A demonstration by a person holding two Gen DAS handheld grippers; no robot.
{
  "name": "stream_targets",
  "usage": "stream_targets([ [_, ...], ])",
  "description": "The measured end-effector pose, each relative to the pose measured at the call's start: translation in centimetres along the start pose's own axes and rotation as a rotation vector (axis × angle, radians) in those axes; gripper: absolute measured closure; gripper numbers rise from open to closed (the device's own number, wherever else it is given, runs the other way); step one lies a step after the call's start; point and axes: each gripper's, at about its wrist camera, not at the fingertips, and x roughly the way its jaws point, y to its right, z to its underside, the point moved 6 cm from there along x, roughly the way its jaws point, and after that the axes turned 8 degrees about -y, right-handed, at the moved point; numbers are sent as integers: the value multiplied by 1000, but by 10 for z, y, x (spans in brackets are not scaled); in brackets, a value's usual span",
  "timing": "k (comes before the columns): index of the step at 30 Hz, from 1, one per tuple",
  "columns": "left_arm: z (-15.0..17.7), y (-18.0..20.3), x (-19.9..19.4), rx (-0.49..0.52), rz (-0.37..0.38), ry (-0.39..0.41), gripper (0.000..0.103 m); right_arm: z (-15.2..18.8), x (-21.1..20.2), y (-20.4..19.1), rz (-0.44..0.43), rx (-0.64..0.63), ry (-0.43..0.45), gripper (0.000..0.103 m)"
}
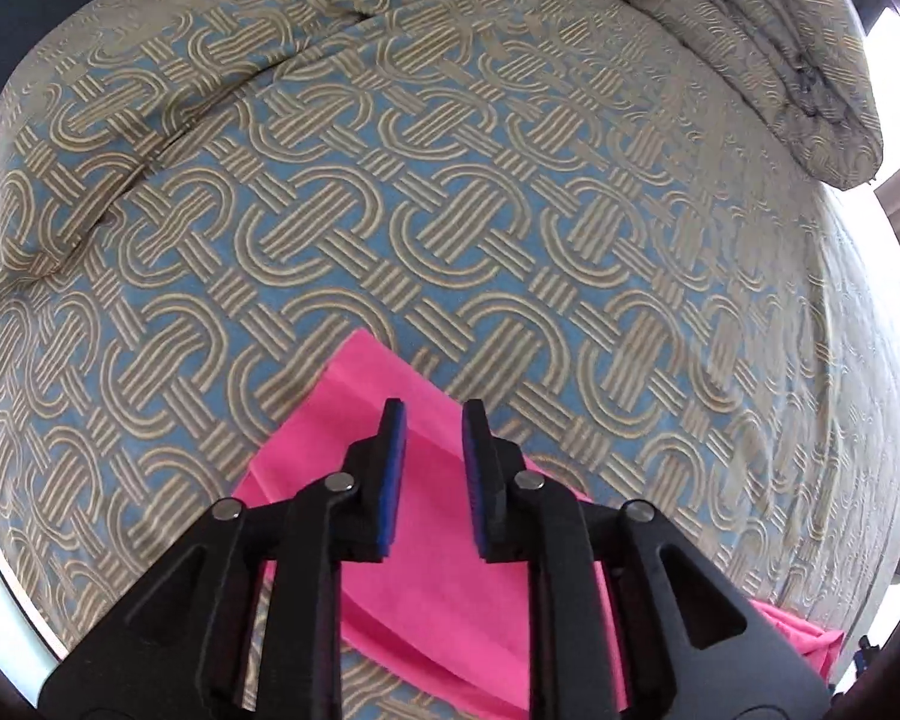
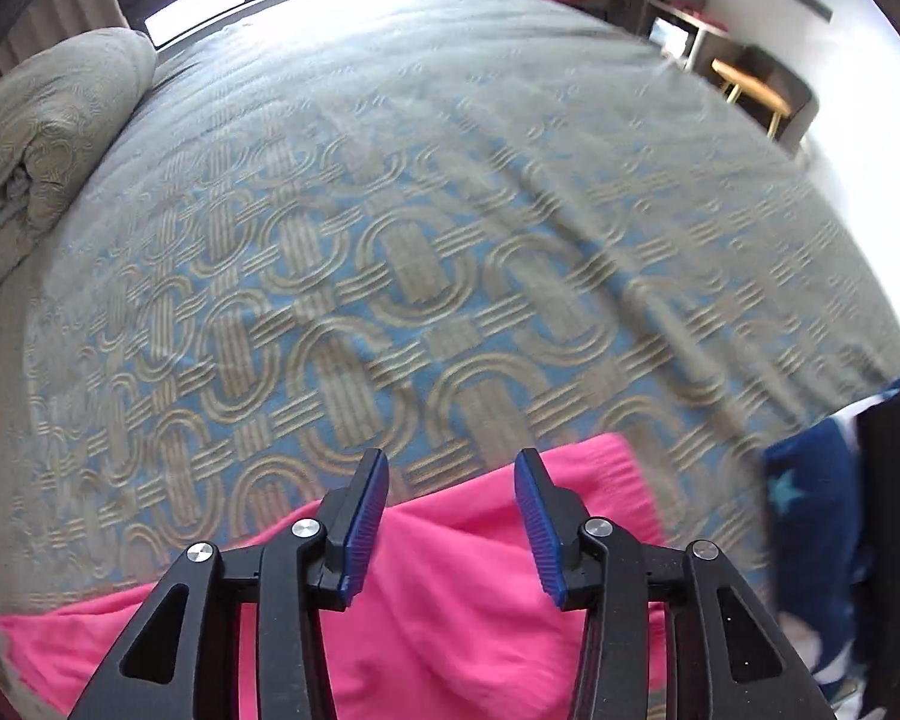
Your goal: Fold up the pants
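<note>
Two tools hang just over the pink pants, which lie on the bed close to the near edge, and neither grips anything. On the left tool the jaws stand narrowly parted with bare cloth showing between the blue pads; the right tool is parted wider, also with nothing pinched. Under the left one the pants show a squared corner with what look like several stacked layers, so I would judge a fold is already in. They look like light, soft, limp fabric: it should sag and drape from wherever it is lifted and may slide over itself, so the sensible hold is at an edge or corner, catching all layers at once. Beyond them spreads the bedspread with its interlaced blue and tan pattern. Off to the right side lies a dark blue cloth with stars, and farther back a rolled quilt sits near the window.
</note>
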Motion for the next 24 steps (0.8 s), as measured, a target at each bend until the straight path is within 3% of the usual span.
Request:
stream_targets([
  [2,12,10,-10,50,2,21,79,8,-19,11,-30,-34,24,55],
  [5,47,35,-25,176,6,40,73,38,-29,3,-106,-163,-32,53],
  [9,98,68,-32,334,20,22,70,87,-13,-11,32,-380,-85,53],
  [12,131,84,-35,422,41,-6,69,108,17,-8,34,-428,-195,53],
  [14,141,92,-33,449,45,-19,69,99,35,2,32,-365,-216,53],
  [16,149,95,-34,465,46,-31,69,68,40,21,80,-237,-139,54],
  [19,157,95,-44,463,47,-17,69,28,41,72,-4,124,-78,54],
  [21,159,88,-49,452,52,-6,63,22,41,103,48,289,-78,52],
  [24,167,85,-48,466,60,9,57,27,35,102,115,181,-74,52],
])
